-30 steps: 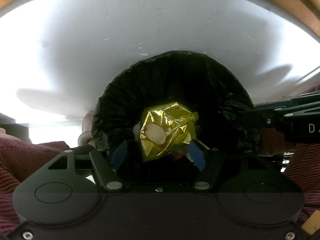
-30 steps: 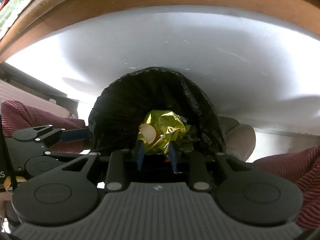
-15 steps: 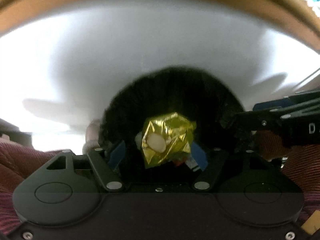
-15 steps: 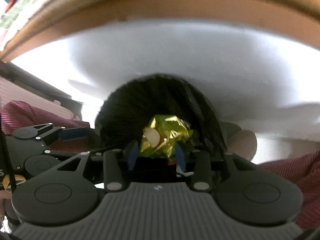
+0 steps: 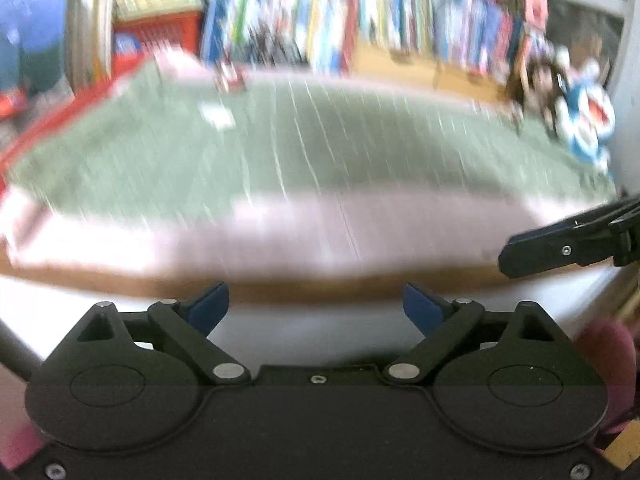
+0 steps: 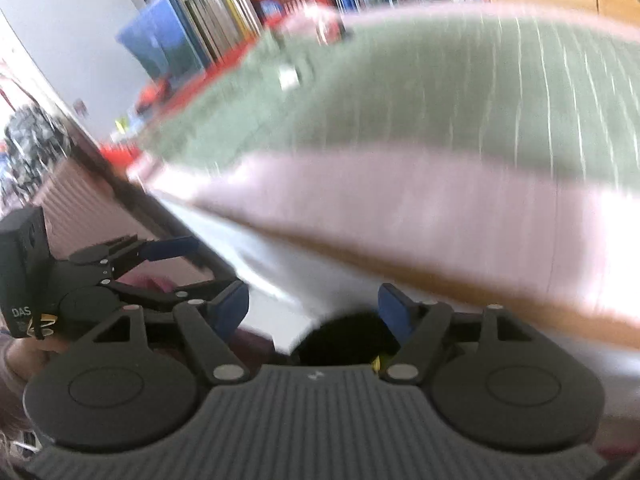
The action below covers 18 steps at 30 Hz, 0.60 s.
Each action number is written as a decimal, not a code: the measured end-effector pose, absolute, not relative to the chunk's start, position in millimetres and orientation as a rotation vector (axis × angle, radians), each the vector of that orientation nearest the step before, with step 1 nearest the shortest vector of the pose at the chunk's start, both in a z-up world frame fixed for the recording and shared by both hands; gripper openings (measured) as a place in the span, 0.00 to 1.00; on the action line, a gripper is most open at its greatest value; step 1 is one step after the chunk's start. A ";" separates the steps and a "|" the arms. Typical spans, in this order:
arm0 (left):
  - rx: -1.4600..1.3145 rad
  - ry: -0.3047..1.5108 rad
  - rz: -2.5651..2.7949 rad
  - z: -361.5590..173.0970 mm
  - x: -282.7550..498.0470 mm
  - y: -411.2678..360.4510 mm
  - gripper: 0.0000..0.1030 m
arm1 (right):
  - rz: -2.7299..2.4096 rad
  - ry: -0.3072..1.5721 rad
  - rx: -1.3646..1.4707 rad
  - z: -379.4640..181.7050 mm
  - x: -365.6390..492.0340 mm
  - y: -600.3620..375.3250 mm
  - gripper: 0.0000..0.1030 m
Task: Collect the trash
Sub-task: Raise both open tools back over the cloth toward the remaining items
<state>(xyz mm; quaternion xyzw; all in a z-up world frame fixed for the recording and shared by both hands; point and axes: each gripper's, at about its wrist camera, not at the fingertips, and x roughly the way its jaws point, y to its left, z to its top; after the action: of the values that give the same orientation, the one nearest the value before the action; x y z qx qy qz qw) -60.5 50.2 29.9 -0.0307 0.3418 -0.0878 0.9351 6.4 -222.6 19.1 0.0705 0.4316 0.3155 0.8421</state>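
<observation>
Both views were bright with soft daylight and heavily motion-blurred: the green mat (image 5: 320,148) and books (image 5: 360,20) smeared into streaks. Only each camera's own gripper body stayed sharp. Fisheye curvature bent the table edge (image 6: 480,280) strongly.

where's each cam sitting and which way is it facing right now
Left wrist view: on the left gripper, looking forward and slightly down across the green table mat to the bookshelf; its jaws are opening, empty; the right gripper pokes in at right.
Right wrist view: on the right gripper, facing the same mat, tilted; jaws opening, empty, black bin bag just below; the left gripper shows at left.
Shared: mat, bookshelf, white scrap, and each other's gripper.
</observation>
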 end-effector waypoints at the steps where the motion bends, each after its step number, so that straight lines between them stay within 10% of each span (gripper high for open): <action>1: -0.056 0.664 -0.162 37.7 -54.6 54.6 0.92 | 0.662 0.884 0.152 28.5 13.8 -221.1 0.79; 18: -0.121 0.544 0.050 60.5 125.7 105.6 0.90 | 0.582 0.725 0.218 112.2 161.0 -172.7 0.84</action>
<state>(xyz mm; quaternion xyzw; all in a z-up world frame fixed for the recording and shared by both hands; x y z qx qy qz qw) 125.7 105.6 60.5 -0.0599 0.2687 0.0244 0.9611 161.0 -172.7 112.2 0.1050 0.3489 0.2798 0.8882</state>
